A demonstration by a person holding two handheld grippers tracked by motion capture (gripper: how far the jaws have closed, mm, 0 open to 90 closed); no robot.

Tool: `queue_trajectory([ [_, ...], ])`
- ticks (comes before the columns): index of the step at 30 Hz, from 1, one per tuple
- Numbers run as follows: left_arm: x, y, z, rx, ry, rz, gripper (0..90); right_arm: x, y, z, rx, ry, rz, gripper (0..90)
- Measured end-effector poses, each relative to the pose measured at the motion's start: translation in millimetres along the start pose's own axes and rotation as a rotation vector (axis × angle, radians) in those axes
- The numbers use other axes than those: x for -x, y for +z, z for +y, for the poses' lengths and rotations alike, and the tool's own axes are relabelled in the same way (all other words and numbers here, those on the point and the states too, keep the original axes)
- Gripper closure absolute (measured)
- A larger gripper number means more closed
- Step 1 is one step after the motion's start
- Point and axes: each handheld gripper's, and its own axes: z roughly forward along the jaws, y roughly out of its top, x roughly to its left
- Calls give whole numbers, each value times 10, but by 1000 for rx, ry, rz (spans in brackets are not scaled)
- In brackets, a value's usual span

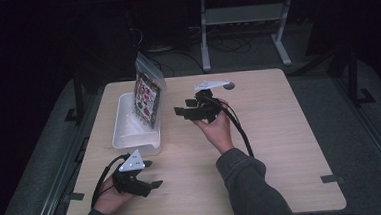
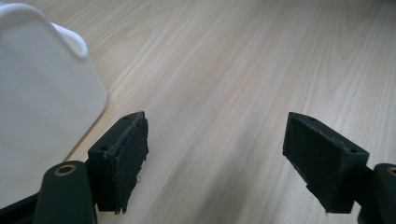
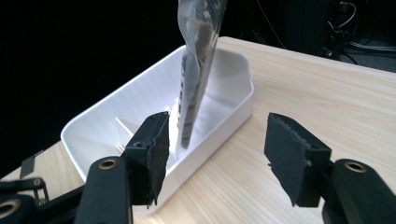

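Pale wood grain covers the tabletop (image 1: 280,132), and the white plastic tub (image 1: 125,134) on its left half serves as the landmark here.

Nearest the person and just short of the tub's near end, the left claw (image 1: 153,182) sits low over the wood in the person's left hand (image 1: 109,198). In the left gripper view its jaws stand wide apart with nothing between them but bare tabletop (image 2: 224,93), and the rounded corner of the tub (image 2: 42,93) fills the area to the left of the left jaw. The left claw (image 2: 215,163) holds nothing.

Inside the tub stands a clear zip bag (image 1: 149,90) with a red, black and white printed sheet in it. It rises well above the rim and leans against the tub's far right wall, its lower edge resting on the tub's floor. In the right gripper view the bag (image 3: 198,60) stands nearly edge-on, upright in the tub (image 3: 116,112).

To the right of the tub, level with the bag and close to it without touching, the right claw (image 1: 181,110) points at the tub's long side, held in the person's right hand (image 1: 217,128). Its jaws are spread wide and empty; in the right gripper view the right claw (image 3: 215,144) frames the tub's wall and the bag's lower part.
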Motion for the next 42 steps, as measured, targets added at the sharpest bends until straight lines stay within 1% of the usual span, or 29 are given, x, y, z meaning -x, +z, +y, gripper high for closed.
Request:
queue_trajectory([
  [5,2,3,1,-2,1,0,215,39,-142,-60,-4,6,2,383],
  [6,2,3,1,-2,1,0,215,39,-142,-60,-4,6,2,383],
  [7,4,3,1,-2,2,0,215,55,-200,-79,-4,9,6,382],
  [9,5,3,2,-2,2,0,215,70,-256,-99,-5,13,10,379],
  [10,5,4,2,-3,3,0,215,70,-256,-99,-5,13,10,379],
  [11,8,8,2,-2,4,0,215,87,-304,-123,-5,16,15,378],
  [12,8,8,2,-2,4,0,215,87,-304,-123,-5,16,15,378],
  [17,9,11,2,-7,6,0,214,143,-435,-205,-18,35,40,370],
  [20,11,15,2,-6,5,-1,214,172,-499,-248,-30,37,41,366],
  [25,28,33,5,-9,7,-9,212,212,-620,-307,-31,56,56,362],
  [28,31,37,6,-8,8,-9,212,220,-671,-337,-34,56,57,361],
  [29,29,36,6,-8,7,-8,213,231,-727,-374,-41,60,57,359],
  [31,28,36,6,-9,6,-8,213,237,-745,-387,-41,60,56,356],
  [33,34,36,7,-6,6,-5,212,268,-811,-447,-45,70,57,352],
  [40,33,42,7,-10,11,-7,212,345,-949,-590,-62,99,51,349],
  [42,36,44,7,-13,14,-6,212,348,-980,-614,-62,92,49,349],
])
